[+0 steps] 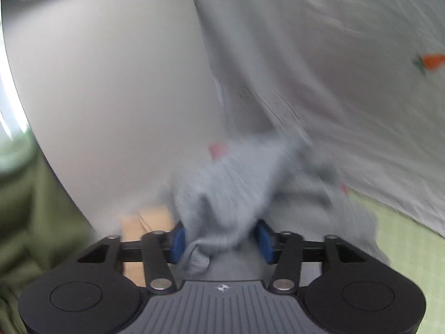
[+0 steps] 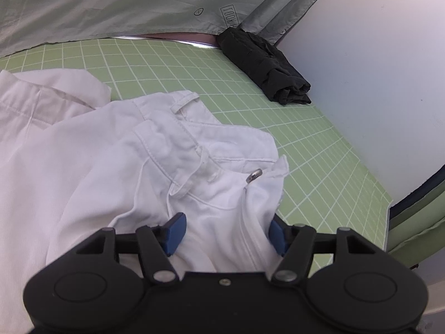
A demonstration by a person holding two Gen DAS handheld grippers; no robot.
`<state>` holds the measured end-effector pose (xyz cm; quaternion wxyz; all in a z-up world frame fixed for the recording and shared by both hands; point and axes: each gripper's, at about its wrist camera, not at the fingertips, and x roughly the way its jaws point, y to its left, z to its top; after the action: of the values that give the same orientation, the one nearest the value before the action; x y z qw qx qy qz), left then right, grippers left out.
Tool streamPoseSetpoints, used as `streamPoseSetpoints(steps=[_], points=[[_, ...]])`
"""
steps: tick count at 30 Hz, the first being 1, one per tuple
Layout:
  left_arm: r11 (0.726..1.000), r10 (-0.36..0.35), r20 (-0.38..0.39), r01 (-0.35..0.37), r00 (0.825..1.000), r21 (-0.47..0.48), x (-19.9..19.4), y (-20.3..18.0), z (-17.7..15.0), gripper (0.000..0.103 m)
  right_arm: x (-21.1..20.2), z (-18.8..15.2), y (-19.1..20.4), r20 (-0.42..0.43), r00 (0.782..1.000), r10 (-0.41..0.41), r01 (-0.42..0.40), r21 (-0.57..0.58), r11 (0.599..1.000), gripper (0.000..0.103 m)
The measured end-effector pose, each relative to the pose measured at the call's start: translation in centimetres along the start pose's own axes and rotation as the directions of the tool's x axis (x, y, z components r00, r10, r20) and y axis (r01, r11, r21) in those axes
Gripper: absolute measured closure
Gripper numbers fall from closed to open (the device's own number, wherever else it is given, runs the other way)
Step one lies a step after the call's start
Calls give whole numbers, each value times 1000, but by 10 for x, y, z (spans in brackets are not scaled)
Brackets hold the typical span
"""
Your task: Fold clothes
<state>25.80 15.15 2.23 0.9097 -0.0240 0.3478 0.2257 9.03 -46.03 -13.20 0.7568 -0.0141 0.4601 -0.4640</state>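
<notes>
White trousers (image 2: 155, 161) lie crumpled on the green grid mat (image 2: 306, 144), waistband with belt loops and a metal button facing up, filling the left and middle of the right wrist view. Right tool (image 2: 226, 235) sits over the waistband, blue pads (image 2: 175, 232) spread wide, fabric bunched between them; the pads flank the cloth, but whether they press it is unclear. Tool is angled downward at the mat. A folded black garment (image 2: 267, 66) lies near the mat's far edge, well apart from the trousers. A grey sheet (image 2: 111, 8) hangs across the top, and the white counter (image 2: 375, 83) shows to the right of the mat.

Left wrist view is heavily motion-blurred. Left tool (image 1: 221, 239) is spread wide, with a grey knit garment (image 1: 230, 192) bunched between the blue pads; contact is not readable through the blur. A light grey cloth with an orange print (image 1: 333, 69) fills the upper right. Olive fabric (image 1: 33, 208) sits at the left edge.
</notes>
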Motion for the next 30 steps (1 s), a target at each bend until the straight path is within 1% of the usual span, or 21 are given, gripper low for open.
streamPoseSetpoints(steps=[1, 3, 4, 6, 10, 14, 17, 20, 22, 26, 28, 30], points=[[1000, -5, 12, 4, 1000, 7, -8, -3, -6, 20, -1, 0, -2, -2, 1000, 8, -8, 6, 1000, 37], [1000, -18, 34, 17, 999, 20, -23, -13, -15, 19, -3, -1, -3, -1, 1000, 16, -16, 11, 1000, 37], [999, -30, 41, 29, 999, 22, -27, -12, -15, 18, -3, -1, -4, -1, 1000, 20, -20, 13, 1000, 36], [999, -48, 46, 47, 998, 21, -41, -16, -22, 14, -5, -2, -6, -1, 1000, 29, -29, 20, 999, 35], [996, -85, 60, 83, 995, 30, -52, -25, -18, 14, -12, -3, -16, 19, 997, 75, -76, 37, 996, 31], [993, -114, 73, 111, 991, 45, -85, -37, -32, 12, -20, -12, -34, 53, 988, 142, -145, 53, 988, 25], [987, -154, 52, 151, 987, 63, -109, -52, -54, 10, -26, -20, -50, 74, 977, 198, -204, 74, 976, 20], [975, -206, -13, 206, 979, 87, -129, -76, -87, 10, -29, -26, -66, 84, 962, 262, -267, 62, 962, 20], [963, -246, -73, 252, 966, 94, -137, -94, -109, 10, -29, -29, -75, 90, 951, 296, -301, 51, 952, 20], [928, -336, -189, 358, 923, 99, -150, -135, -151, 10, -22, -32, -91, 78, 931, 355, -359, 43, 932, 19], [910, -368, -231, 400, 901, 111, -155, -157, -169, 10, -15, -30, -99, 75, 923, 377, -381, 49, 923, 19], [896, -386, -262, 427, 885, 123, -157, -178, -181, 10, -8, -28, -106, 79, 914, 397, -402, 54, 914, 19]])
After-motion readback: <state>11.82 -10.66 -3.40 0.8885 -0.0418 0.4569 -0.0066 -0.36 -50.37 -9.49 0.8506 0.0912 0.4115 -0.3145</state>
